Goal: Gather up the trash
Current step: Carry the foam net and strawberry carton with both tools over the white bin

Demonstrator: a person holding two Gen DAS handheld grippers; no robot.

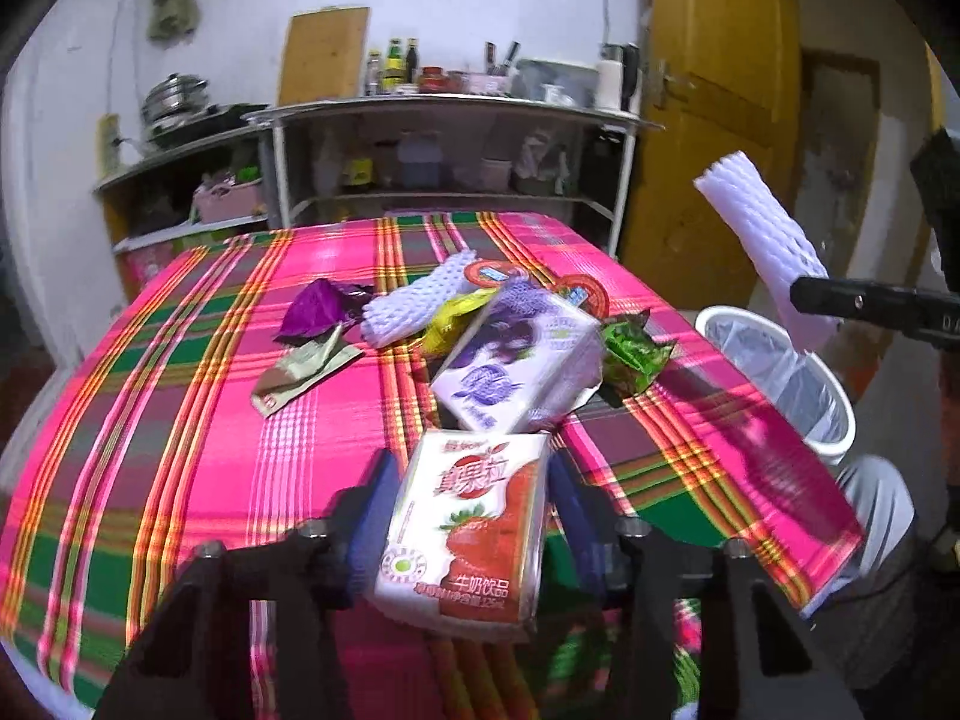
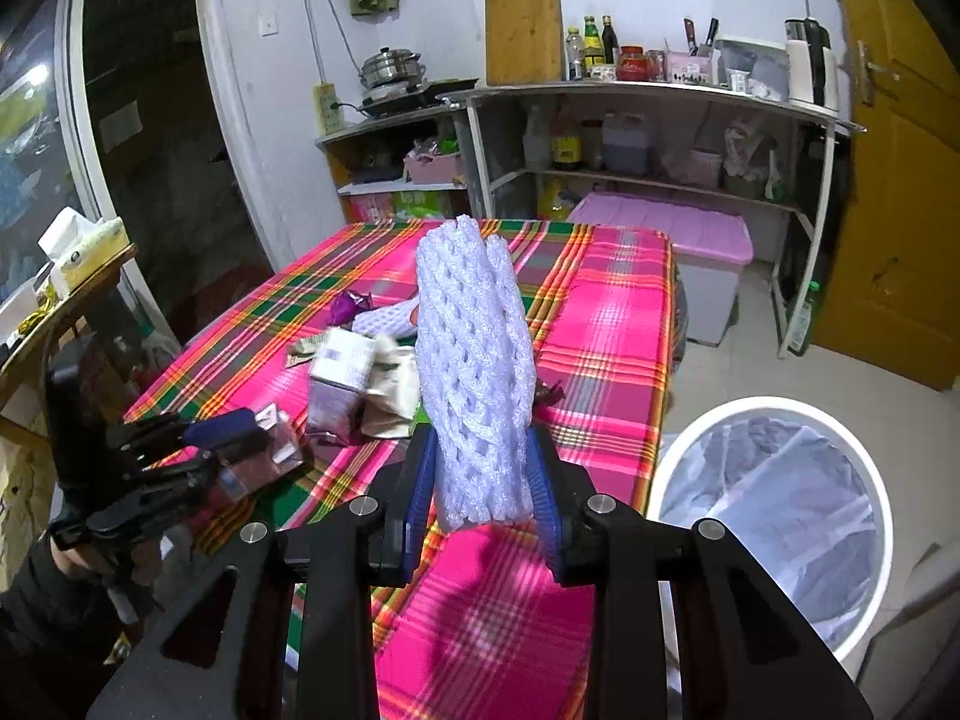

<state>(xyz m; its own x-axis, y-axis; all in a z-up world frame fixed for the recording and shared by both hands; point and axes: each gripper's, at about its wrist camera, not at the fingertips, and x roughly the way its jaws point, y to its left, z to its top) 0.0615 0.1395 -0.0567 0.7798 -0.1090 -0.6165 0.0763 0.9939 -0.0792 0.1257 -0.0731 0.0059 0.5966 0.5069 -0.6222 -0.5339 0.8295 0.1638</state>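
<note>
Left hand-held gripper (image 1: 465, 504): jaws partly closed, blue pads pressed on both sides of a strawberry carton (image 1: 465, 531), which is gripped upright just above the bench (image 1: 180, 420); no earlier state is recorded here. Right hand-held gripper (image 2: 483, 480): jaws partly closed and clamped on the lower end of a foam net (image 2: 477, 360), which is held upright, clear of the bench, near the bench edge and beside the bin (image 2: 774, 516). Bin: white, lined with a clear bag, stood on the floor just off the bench corner. Bench: covered with a pink, green and orange plaid cloth. Items left on the cloth, clustered near its middle: a purple carton (image 1: 519, 360) lying tilted; a second foam net (image 1: 414, 300) behind it; a purple wrapper (image 1: 321, 309) to the left; a beige wrapper (image 1: 303, 369) in front of that; a yellow wrapper (image 1: 453, 318) partly under the purple carton; a green wrapper (image 1: 636, 354) to its right.
</note>
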